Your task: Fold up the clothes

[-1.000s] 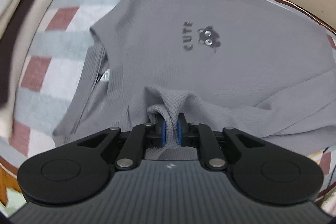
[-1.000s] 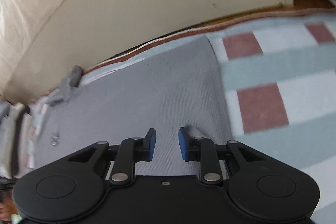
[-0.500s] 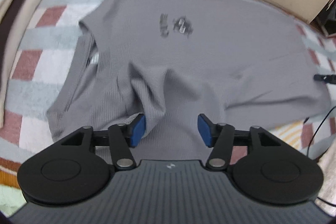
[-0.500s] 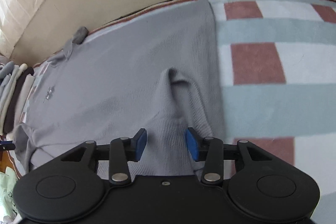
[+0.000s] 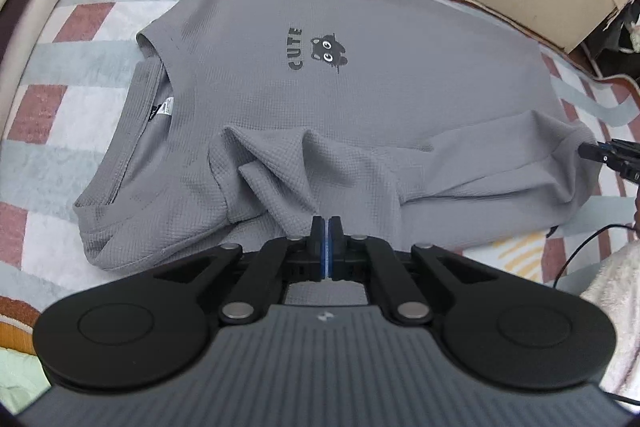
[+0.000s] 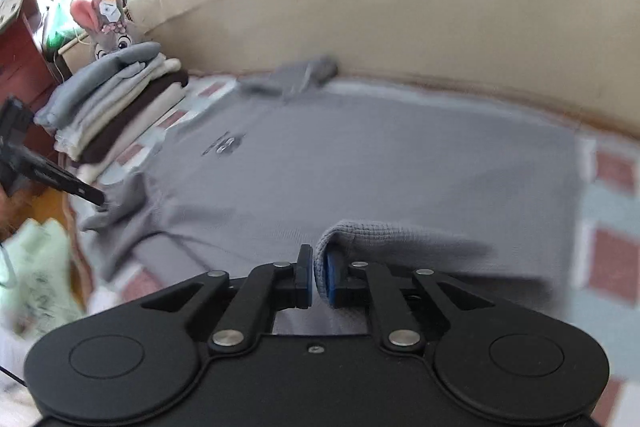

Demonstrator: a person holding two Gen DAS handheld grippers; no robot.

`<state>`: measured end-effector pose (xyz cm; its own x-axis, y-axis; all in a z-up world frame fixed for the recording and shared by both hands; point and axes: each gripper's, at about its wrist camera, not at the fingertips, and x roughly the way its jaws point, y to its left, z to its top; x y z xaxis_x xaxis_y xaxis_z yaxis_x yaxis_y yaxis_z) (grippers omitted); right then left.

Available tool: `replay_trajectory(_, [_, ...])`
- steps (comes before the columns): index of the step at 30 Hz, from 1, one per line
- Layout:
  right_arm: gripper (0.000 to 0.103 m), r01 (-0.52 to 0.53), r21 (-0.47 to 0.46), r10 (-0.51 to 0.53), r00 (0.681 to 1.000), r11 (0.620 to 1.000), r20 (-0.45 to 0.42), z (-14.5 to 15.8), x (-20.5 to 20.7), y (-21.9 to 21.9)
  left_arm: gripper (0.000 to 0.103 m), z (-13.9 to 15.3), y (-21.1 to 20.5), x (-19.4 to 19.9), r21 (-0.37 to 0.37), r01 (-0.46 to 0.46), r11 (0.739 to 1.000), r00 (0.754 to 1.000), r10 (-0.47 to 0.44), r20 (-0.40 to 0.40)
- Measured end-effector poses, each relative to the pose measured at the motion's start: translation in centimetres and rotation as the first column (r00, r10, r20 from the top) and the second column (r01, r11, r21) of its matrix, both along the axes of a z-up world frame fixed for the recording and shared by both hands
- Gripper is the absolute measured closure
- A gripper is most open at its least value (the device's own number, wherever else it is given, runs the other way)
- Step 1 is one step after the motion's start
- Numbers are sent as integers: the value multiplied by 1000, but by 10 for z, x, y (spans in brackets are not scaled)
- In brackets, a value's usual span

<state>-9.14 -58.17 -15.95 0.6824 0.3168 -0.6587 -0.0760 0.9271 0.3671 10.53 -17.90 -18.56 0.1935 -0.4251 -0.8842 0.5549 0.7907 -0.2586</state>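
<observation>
A grey waffle-knit sweatshirt [image 5: 360,99] with a black "CUTE" cat print lies spread on a checked blanket [image 5: 60,139]. Its near sleeve is folded across the body. My left gripper [image 5: 327,227] is shut on a raised fold of the near edge of the sweatshirt. My right gripper [image 6: 318,277] is shut on the grey fabric of the sweatshirt [image 6: 380,163] at its near hem corner, lifted a little. The right gripper's tips also show in the left wrist view [image 5: 612,155] at the sweatshirt's right corner.
A stack of folded clothes [image 6: 116,107] sits at the blanket's left end, with a plush rabbit [image 6: 108,23] behind it. A beige cushion [image 6: 380,7] runs along the far side. A black cable [image 5: 584,247] lies at the right. A pale green cloth [image 6: 36,267] lies nearby.
Both grippers were open half a second ago and have closed on the sweatshirt's near edge. The right wrist view has swung left across the garment.
</observation>
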Motion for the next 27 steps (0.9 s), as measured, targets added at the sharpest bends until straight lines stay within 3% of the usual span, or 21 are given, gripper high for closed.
replay_trajectory(2, [62, -10, 90, 16, 998, 996, -66, -6, 8, -6, 101, -4, -2, -2, 17, 7, 1000, 1000, -7, -7])
replay_trajectory(3, [58, -12, 130, 25, 995, 991, -100, -10, 10, -8, 101, -6, -3, -3, 25, 11, 1000, 1000, -11, -10])
replay_trajectory(6, [58, -26, 241, 72, 981, 970, -182, -16, 10, -11, 100, -12, -5, -6, 51, 22, 998, 1000, -21, -20])
replay_trajectory(11, [56, -61, 357, 114, 985, 932, -130, -8, -9, -18, 98, -17, -10, -10, 71, 41, 997, 999, -39, -25])
replay_trajectory(14, [54, -16, 396, 74, 989, 918, -131, -12, -20, -28, 97, -11, -17, -9, 49, 54, 997, 999, -54, -4])
replay_trajectory(18, [54, 64, 562, -15, 996, 824, -92, -23, -39, -45, 78, -10, -29, -7, 58, 65, 996, 998, -66, 14])
replay_trajectory(21, [54, 65, 621, -72, 997, 781, -14, -15, -53, -46, 76, -13, -31, -8, 98, 79, 992, 997, -81, 18])
replay_trajectory(23, [54, 71, 583, -84, 996, 809, -5, -7, -55, -38, 76, -13, -30, -10, 77, 110, 991, 994, -110, -5])
replay_trajectory(24, [54, 72, 508, -67, 997, 859, -28, -1, -52, -28, 74, -13, -29, -11, 60, 131, 990, 991, -130, -13])
replay_trajectory(26, [54, 53, 348, -26, 996, 936, -82, 8, -44, -9, 62, -11, -31, -16, 58, 159, 986, 987, -159, 7])
replay_trajectory(27, [54, 45, 287, -16, 995, 957, -104, 12, -41, -2, 54, -11, -33, -18, 67, 166, 984, 986, -167, 17])
